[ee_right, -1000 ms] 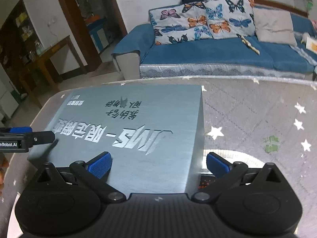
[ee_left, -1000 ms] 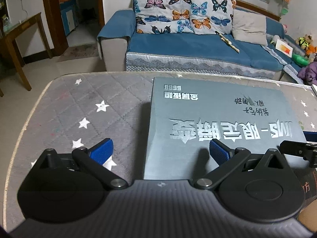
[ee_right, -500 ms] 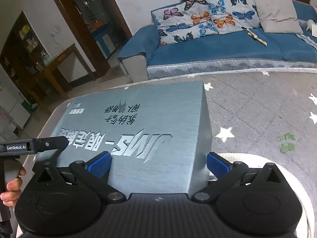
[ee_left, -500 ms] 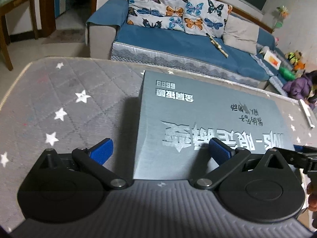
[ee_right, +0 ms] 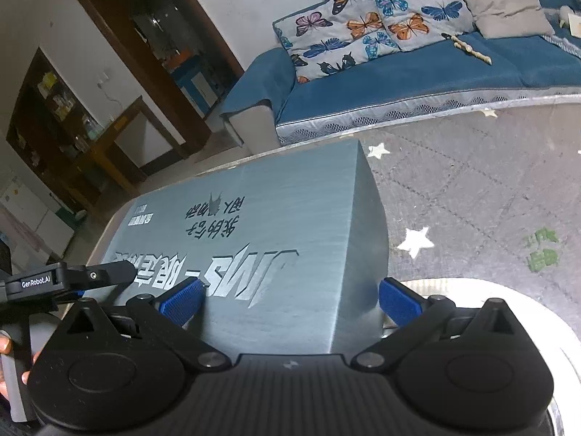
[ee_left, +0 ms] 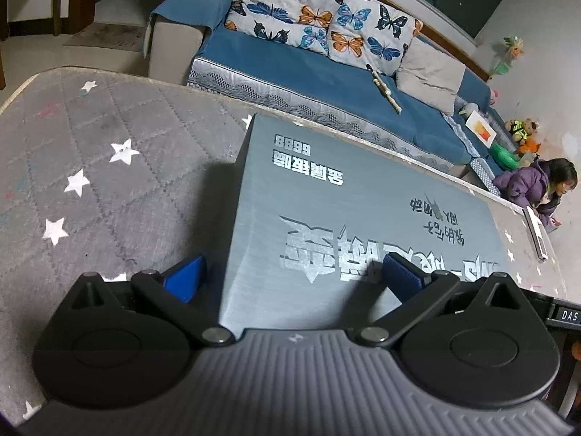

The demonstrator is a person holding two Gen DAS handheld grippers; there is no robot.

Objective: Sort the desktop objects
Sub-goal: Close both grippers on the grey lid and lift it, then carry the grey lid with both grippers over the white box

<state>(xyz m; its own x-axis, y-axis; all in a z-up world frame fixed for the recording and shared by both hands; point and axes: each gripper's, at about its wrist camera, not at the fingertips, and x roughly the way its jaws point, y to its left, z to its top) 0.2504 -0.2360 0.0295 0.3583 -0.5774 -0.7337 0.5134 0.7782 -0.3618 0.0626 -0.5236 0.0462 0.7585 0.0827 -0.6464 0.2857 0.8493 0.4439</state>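
Observation:
A large grey box (ee_left: 363,210) with silver lettering lies on the grey star-quilted tabletop (ee_left: 109,189). My left gripper (ee_left: 294,275) is open and straddles the box's near left corner, with one blue pad (ee_left: 185,278) beside the side wall and the other over the top. At the opposite end, the box (ee_right: 261,218) has its near right corner between the spread fingers of my open right gripper (ee_right: 290,301). Each gripper also shows at the edge of the other's view: the left gripper's black arm (ee_right: 90,276) and the right gripper's body (ee_left: 563,312).
A pale round rim (ee_right: 508,298) shows under the box's near right corner. A slim grey device (ee_left: 535,232) lies near the table's far right edge. Behind the table stands a blue sofa (ee_left: 326,83), and a person (ee_left: 533,185) sits on the floor. A hand (ee_right: 7,348) holds the left gripper.
Both views have rolled and pulled in closer over the box's ends. The fingers of both grippers stay equally wide apart, and the box has kept its place on the table.

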